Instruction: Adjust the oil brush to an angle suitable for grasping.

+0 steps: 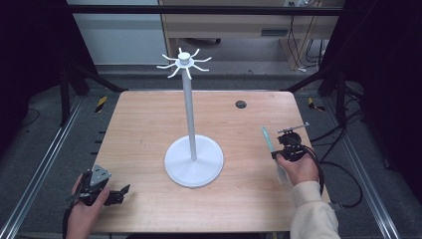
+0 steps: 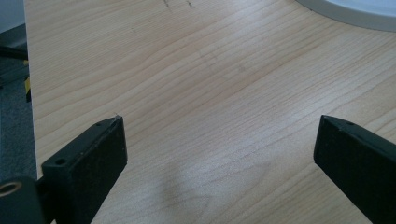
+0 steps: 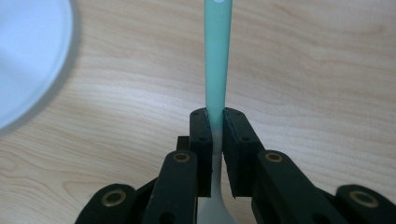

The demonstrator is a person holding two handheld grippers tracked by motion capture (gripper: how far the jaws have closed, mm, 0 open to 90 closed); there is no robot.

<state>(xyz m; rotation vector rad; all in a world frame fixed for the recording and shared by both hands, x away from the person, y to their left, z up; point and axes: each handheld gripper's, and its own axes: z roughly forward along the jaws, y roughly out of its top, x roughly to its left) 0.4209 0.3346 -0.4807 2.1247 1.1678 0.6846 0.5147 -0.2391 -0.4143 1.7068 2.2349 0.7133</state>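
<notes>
Grippers sit at the near corners of a light wooden table (image 1: 149,119), one in each of the person's hands. The left gripper (image 1: 121,191) rests low at the near left corner, pointing right across the wood; in the left gripper view (image 2: 219,149) its two black jaws stand wide apart with bare tabletop between them and nothing held.

The right gripper (image 1: 275,155) is at the near right, held by a hand (image 1: 299,169) in a cream sleeve (image 1: 312,214). Its jaws are closed tight on a slim utensil with a pale green handle (image 1: 267,139); in the right gripper view (image 3: 215,126) the green handle (image 3: 217,60) runs straight out from between the pads toward the far side, while a whitish part of the same utensil passes back under the gripper body. What its end is cannot be told. In the high view the handle points toward the far side of the table, tilted slightly left.

Between the two grippers, near the table's middle, stands a white rack (image 1: 189,109): a round flat base (image 1: 194,162), a tall thin pole, and a crown of short curved hooks (image 1: 184,61) at the top, all empty. An edge of that base shows at the top right of the left gripper view (image 2: 355,11) and at the left of the right gripper view (image 3: 28,56). A small dark round disc (image 1: 241,104) is set in the tabletop toward the far right.
</notes>
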